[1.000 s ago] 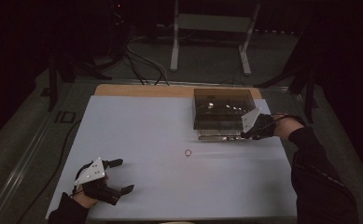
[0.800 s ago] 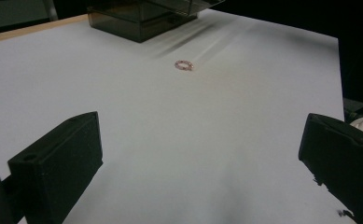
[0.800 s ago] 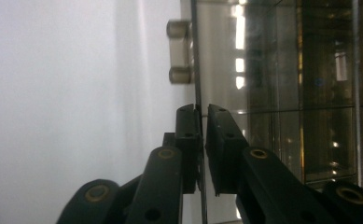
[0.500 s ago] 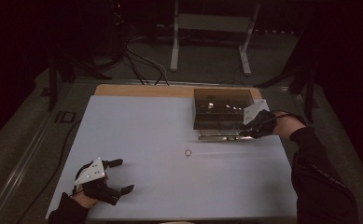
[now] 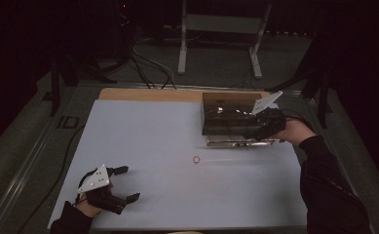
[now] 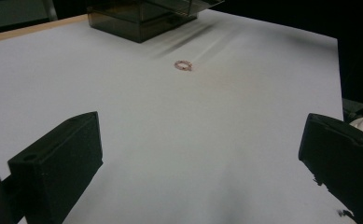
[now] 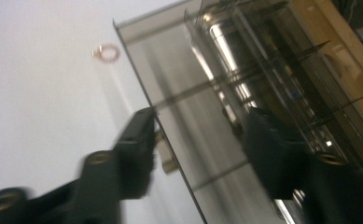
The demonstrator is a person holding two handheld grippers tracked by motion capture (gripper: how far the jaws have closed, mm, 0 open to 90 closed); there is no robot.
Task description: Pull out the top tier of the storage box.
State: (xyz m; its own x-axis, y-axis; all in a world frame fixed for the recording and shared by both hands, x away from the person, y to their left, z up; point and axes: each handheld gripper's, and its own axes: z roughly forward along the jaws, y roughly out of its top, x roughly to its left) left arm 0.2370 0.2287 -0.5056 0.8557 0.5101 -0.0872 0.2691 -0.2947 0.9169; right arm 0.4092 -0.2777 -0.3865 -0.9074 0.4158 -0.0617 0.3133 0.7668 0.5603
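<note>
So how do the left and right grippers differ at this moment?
The left gripper rests low on the white table near its front edge, far from the ring; the right gripper is raised at the smoky clear box. The left gripper's jaws stand wide apart; the right gripper's jaws have just been opening, a narrower gap. Both hold nothing.

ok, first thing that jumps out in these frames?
The smoked clear box at the white table's far right, with the right gripper at its pulled-out drawer; its fingers have just been opening, apparently with nothing clamped between them. Then the small reddish ring lying alone mid-table. The left gripper rests open near the front left corner.
</note>
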